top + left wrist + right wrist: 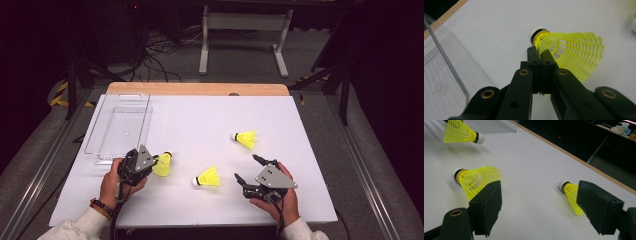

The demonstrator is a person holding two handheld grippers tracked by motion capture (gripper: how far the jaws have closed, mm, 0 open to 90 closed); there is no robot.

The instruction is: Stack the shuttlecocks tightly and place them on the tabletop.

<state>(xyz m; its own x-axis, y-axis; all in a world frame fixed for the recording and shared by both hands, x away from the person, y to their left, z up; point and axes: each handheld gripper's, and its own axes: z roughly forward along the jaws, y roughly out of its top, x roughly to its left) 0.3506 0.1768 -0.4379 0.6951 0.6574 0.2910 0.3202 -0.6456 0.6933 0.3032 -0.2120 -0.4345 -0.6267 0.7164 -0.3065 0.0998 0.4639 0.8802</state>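
At the lower left of the high view, the left claw [156, 161] grips a yellow mesh-skirted plastic shuttlecock with a white cork tip [163, 164], just below and to the right of the clear plastic rectangular tray [144, 116] that sits at the upper left of the white counter [200, 120]. In the left gripper view the two black jaws stand pressed together at centre frame, pinching the edge of that shuttlecock's skirt [571, 53]; the white tip points toward the top of the frame, and the tray's transparent wall [451, 65] fills the left side.

At the lower right of the high view, the right claw [247, 169] rests in the person's hand with its jaws spread wide and nothing between them. A second yellow shuttlecock [208, 178] lies on the counter at lower centre, between the two claws, white tip to the left. A third yellow shuttlecock [245, 139] lies above the right claw, toward centre right, apart from it.

In the right gripper view the open jaws rise at the bottom left and bottom right of the frame. The second shuttlecock [476, 178] lies just past the left-hand jaw, the third shuttlecock [570, 195] beside the right-hand jaw, and the gripped shuttlecock [461, 132] appears in the upper left corner, near the tray's corner [499, 126].
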